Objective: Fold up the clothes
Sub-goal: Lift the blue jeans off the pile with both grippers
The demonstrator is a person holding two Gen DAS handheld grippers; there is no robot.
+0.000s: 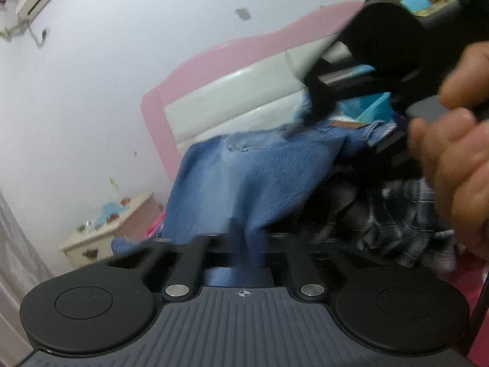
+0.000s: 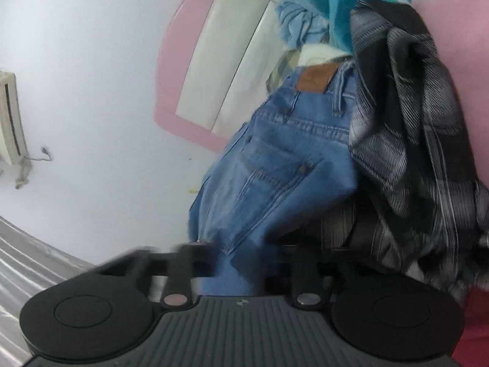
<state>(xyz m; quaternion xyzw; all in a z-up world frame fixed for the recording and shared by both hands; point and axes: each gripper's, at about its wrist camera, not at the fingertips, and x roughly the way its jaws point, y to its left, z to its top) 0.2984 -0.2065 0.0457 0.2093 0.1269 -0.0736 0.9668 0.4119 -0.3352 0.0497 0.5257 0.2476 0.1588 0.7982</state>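
Both the left gripper (image 1: 244, 244) and right gripper (image 2: 241, 257) look clamped on the faded blue denim jeans (image 2: 275, 159) hanging over the bed's clothes pile; heavy, floppy stuff, so I'd grab by the thick waistband.

Soft, even indoor light; heavy fisheye bend and motion blur near the tools.

Both wrist views are lit flatly, with no hard shadows on the pale wall (image 1: 101, 91) and no visible lamp. A mild sheen lies on the white padded headboard (image 1: 232, 101) ahead of the left tool. The blue jeans (image 2: 284, 165) are sharp at the waistband farther out but smear where they meet the tool's front edge. In the left view the right gripper (image 1: 308, 119) and the hand (image 1: 452, 140) holding it are streaked with blur. The plaid garment (image 2: 421, 140) blurs toward the right rim. Straight lines curve strongly at the edges, and the right view's corners go dark.
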